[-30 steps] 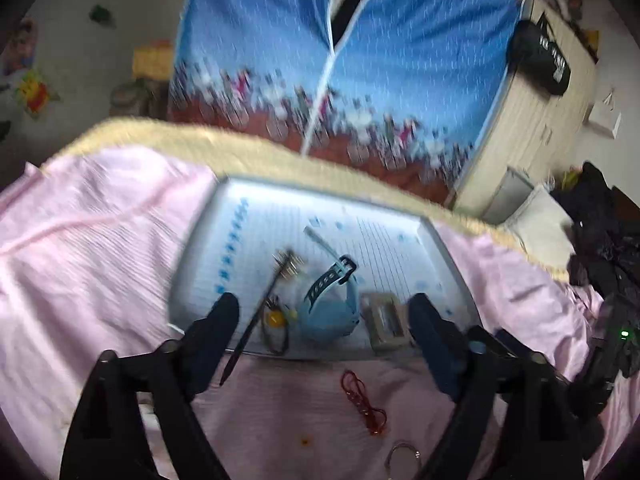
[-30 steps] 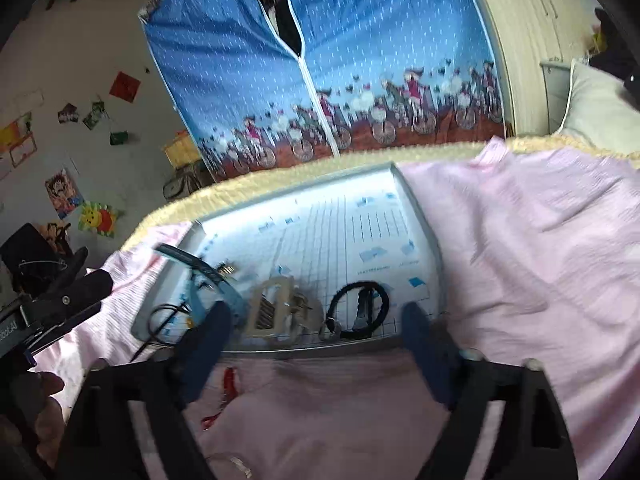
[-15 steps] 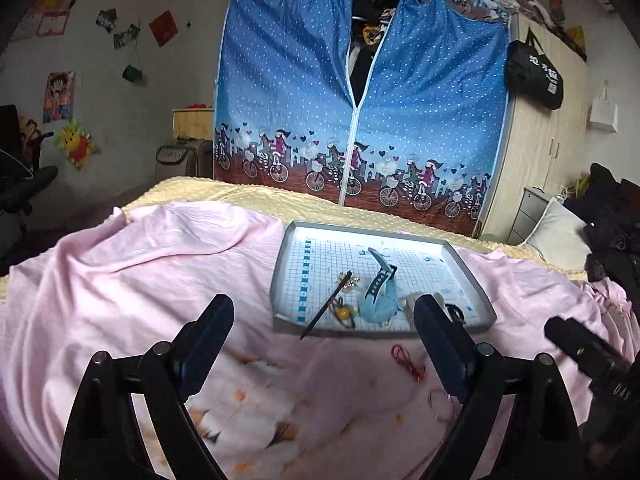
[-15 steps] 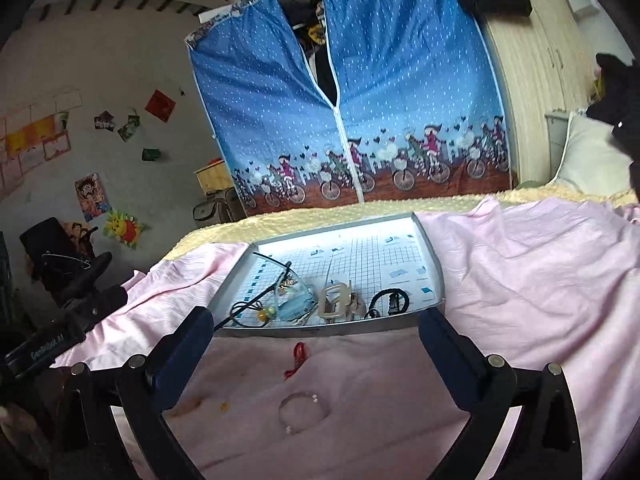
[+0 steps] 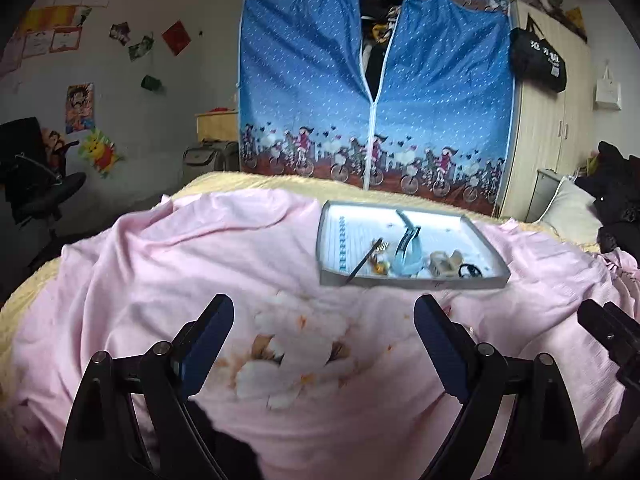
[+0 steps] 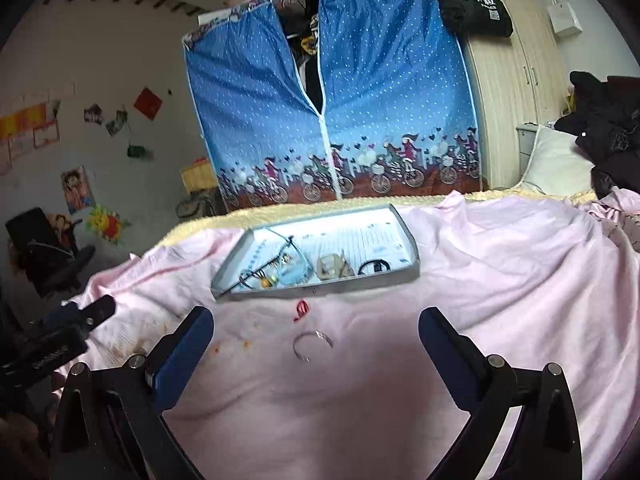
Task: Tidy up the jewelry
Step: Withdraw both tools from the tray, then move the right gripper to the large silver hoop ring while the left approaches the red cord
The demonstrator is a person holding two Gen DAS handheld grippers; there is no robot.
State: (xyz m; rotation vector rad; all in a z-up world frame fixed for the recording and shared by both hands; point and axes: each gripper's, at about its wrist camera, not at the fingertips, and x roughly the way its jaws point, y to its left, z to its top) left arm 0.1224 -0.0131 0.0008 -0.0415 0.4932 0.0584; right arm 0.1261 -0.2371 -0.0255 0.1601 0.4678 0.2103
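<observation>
A grey tray [image 5: 404, 280] [image 6: 320, 285] lies on the pink bedsheet. It holds a light-blue watch [image 5: 408, 258] [image 6: 294, 270], a black stick [image 5: 364, 260], a beige clasp [image 5: 444, 266] [image 6: 332, 268] and a black loop [image 5: 470, 270] [image 6: 374, 267]. On the sheet before the tray lie a red string [image 6: 301, 309] and a silver bangle [image 6: 313, 343]. My left gripper [image 5: 323, 340] is open and empty, well short of the tray. My right gripper [image 6: 314, 344] is open, with the bangle on the sheet between its fingers, untouched.
A blue fabric wardrobe [image 5: 376, 92] stands beyond the bed, a wooden cupboard [image 5: 552, 120] with a black bag to its right. Dark clothes [image 6: 604, 132] and a pillow [image 6: 556, 160] lie at the right. An office chair [image 5: 36, 184] stands at the left.
Both grippers have drawn back from the tray, which now looks smaller and farther. The bangle and red string have come into the right wrist view. Both stay open.
</observation>
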